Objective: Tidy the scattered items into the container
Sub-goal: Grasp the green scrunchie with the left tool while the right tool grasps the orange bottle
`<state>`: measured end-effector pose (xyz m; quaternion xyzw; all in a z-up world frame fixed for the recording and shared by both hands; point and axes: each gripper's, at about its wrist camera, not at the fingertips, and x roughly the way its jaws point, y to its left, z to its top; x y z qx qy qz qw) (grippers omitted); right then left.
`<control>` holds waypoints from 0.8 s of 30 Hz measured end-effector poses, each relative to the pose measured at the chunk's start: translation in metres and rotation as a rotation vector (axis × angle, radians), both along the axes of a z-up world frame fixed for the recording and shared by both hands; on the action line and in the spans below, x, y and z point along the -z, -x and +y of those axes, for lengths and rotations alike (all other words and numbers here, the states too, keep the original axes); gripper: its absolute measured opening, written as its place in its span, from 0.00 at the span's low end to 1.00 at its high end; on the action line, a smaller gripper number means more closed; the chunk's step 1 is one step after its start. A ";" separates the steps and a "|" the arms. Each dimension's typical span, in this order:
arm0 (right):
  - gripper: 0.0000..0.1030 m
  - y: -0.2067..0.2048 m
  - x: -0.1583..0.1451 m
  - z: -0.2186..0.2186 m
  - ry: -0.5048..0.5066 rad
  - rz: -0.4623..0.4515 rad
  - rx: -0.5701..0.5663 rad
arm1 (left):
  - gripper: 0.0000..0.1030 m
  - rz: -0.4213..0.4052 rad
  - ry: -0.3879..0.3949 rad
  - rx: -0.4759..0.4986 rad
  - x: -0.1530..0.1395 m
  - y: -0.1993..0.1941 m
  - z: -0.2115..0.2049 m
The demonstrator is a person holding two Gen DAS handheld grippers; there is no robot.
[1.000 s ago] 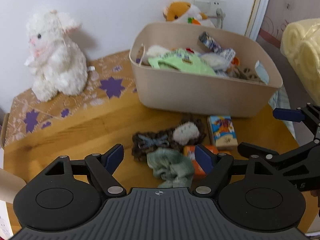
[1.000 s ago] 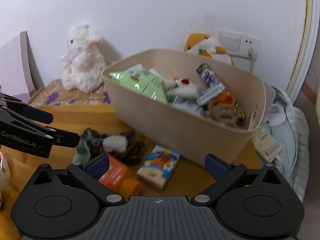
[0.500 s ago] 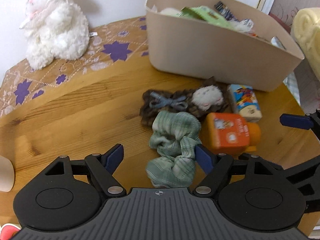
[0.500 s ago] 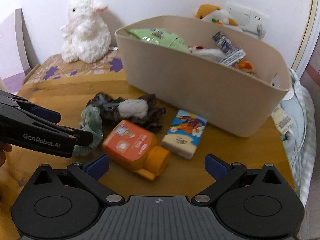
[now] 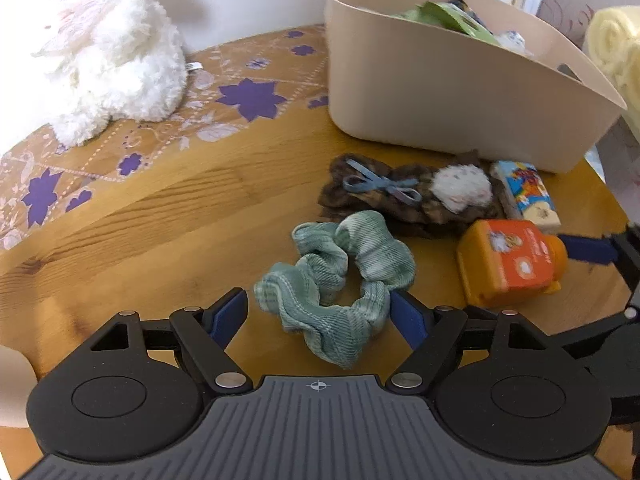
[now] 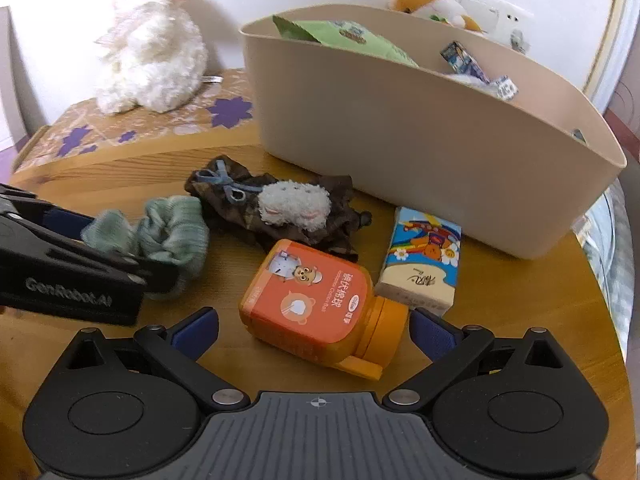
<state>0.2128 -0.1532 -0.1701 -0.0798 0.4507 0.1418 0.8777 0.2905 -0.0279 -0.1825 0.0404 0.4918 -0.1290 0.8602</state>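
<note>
both hand-held grippers over the loose items in front of the bin

i take the beige container (image 6: 420, 136) as my landmark; it stands on the wooden worktop (image 5: 152, 232), already holding packets and small toys. four loose things lie on the near side of it. the tissue pack (image 6: 424, 256) lies just in front of its wall, near but apart. the brown furry hair piece (image 6: 280, 208) with a blue bow and a white fluff patch lies further from the wall, touching the orange bottle (image 6: 316, 304), which lies on its side. the green scrunchie (image 5: 340, 276) lies furthest from the container, against the brown piece's edge.

my left hand-held gripper (image 5: 320, 312) has its jaws wide apart, one on each side of the scrunchie; the right-side pad looks close to the fabric, and i cannot tell if it touches. my right hand-held gripper (image 6: 314, 330) is also spread wide, straddling the orange bottle without pressing on it.

a white plush rabbit (image 6: 152, 44) sits to the container's left, on a flowered cloth.
</note>
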 end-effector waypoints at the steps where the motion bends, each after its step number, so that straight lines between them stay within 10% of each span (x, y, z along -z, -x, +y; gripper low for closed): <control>1: 1.00 -0.001 0.002 0.001 0.001 -0.002 0.014 | 0.77 -0.009 0.005 -0.010 0.000 -0.001 0.002; 16: 0.94 -0.012 0.019 0.001 -0.015 -0.018 0.196 | 0.77 -0.121 -0.028 -0.015 0.010 -0.020 -0.013; 24: 0.82 -0.011 0.015 -0.002 -0.040 -0.036 0.156 | 0.45 -0.098 -0.011 0.021 0.012 -0.021 -0.014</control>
